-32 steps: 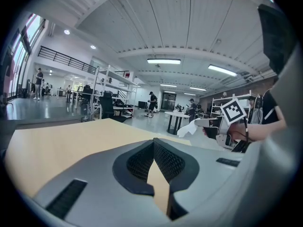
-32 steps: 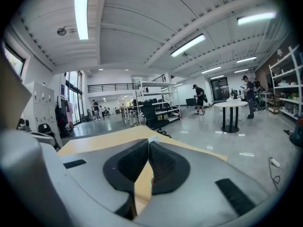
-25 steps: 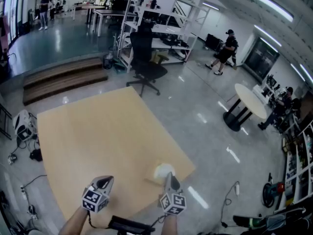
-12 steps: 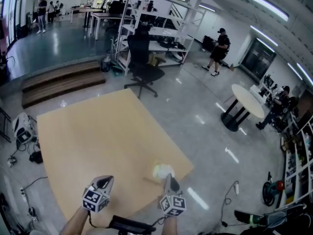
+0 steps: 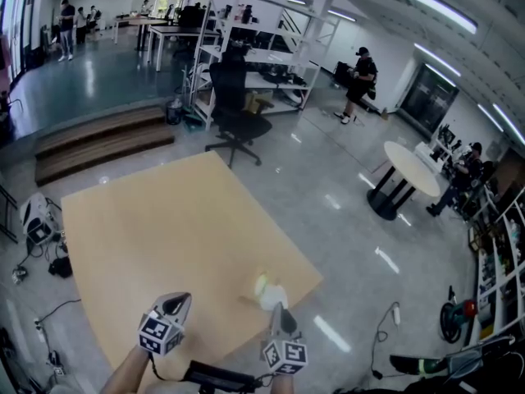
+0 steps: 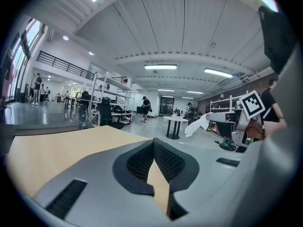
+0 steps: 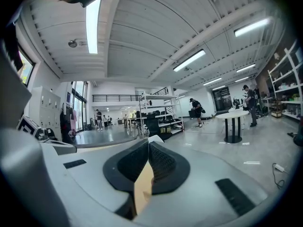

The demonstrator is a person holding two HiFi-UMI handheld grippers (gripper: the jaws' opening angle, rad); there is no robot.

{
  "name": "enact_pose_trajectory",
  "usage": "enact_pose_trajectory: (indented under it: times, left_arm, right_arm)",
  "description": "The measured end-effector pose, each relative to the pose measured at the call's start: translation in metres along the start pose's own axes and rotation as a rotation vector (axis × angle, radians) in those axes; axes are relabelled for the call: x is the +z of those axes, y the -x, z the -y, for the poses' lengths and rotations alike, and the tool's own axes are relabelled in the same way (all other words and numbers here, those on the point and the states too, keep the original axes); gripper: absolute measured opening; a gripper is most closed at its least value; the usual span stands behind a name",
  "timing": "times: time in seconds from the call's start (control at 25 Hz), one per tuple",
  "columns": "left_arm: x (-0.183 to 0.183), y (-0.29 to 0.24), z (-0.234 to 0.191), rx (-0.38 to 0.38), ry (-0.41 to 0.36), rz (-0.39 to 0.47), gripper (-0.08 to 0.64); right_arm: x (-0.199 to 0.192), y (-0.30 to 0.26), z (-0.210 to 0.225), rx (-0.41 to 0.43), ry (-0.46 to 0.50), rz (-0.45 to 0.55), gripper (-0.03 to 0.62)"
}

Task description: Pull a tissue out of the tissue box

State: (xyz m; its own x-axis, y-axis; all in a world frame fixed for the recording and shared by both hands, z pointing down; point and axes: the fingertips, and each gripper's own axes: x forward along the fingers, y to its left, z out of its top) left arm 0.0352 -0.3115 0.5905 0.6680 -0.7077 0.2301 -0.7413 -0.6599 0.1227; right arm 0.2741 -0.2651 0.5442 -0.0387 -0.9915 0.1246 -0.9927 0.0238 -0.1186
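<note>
Right gripper (image 7: 148, 146): jaws shut, pinching a white paper tissue (image 6: 202, 123) by the small pale tissue box (image 5: 261, 286) near the light wooden table's (image 5: 164, 228) right corner. Left gripper (image 6: 154, 144): jaws closed together, empty.

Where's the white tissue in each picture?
Head view: the tissue, lower middle, at the right hand-held gripper's tip.
Left gripper view: right of middle, at that gripper's tip.
Right gripper view: a white corner poking above the jaws.
Shared landmark: the round white table.
</note>
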Motion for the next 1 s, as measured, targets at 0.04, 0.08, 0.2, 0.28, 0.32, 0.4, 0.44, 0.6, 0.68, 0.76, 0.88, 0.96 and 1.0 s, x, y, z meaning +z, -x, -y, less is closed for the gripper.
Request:
enact_pose_trajectory:
  times: [0.04,0.08,0.2,0.28,0.32,0.4,0.44,0.6,0.68,0.76,0.88,0.96,1.0]
  left_arm:
    - [0.000,0.001,0.002,-0.005,-0.003,-0.002,0.006]
    - [0.000,0.001,0.003,-0.009,-0.005,0.000,0.006]
    - [0.000,0.001,0.006,-0.015,-0.016,0.016,0.006]
    - [0.002,0.000,0.008,-0.018,-0.022,0.018,0.006]
    - [0.003,0.000,0.008,-0.020,-0.025,0.014,0.006]
    - [0.006,0.002,0.010,-0.027,-0.028,0.001,0.006]
    - [0.006,0.002,0.010,-0.028,-0.028,0.003,0.006]
    - [0.006,0.001,0.009,-0.025,-0.031,0.016,0.006]
    - [0.006,0.002,0.010,-0.026,-0.033,0.008,0.006]
    - [0.006,0.000,0.011,-0.025,-0.035,0.019,0.006]
    - [0.007,0.000,0.013,-0.028,-0.039,0.025,0.006]
    - [0.008,0.000,0.014,-0.030,-0.038,0.023,0.006]
    - [0.008,0.001,0.015,-0.032,-0.038,0.020,0.006]
  right_arm:
    - [-0.003,0.003,-0.002,0.003,0.002,-0.003,0.005]
    - [-0.005,0.008,-0.005,0.001,0.002,-0.007,0.005]
    - [-0.006,0.019,-0.011,-0.003,0.003,-0.011,0.005]
    - [-0.008,0.024,-0.014,0.003,-0.003,-0.007,0.005]
    - [-0.009,0.027,-0.015,0.003,-0.008,-0.005,0.005]
    - [-0.011,0.032,-0.017,-0.004,-0.015,-0.004,0.005]
    - [-0.012,0.035,-0.018,-0.006,-0.016,-0.004,0.005]
    - [-0.015,0.042,-0.026,0.009,-0.026,0.013,0.005]
    - [-0.016,0.046,-0.030,0.013,-0.007,0.011,0.005]
    - [-0.020,0.047,-0.031,0.017,0.003,0.008,0.005]
    - [-0.017,0.047,-0.032,0.013,0.009,-0.002,0.005]
    - [-0.016,0.047,-0.031,0.013,0.008,-0.002,0.005]
    - [-0.016,0.047,-0.030,0.014,0.006,0.000,0.005]
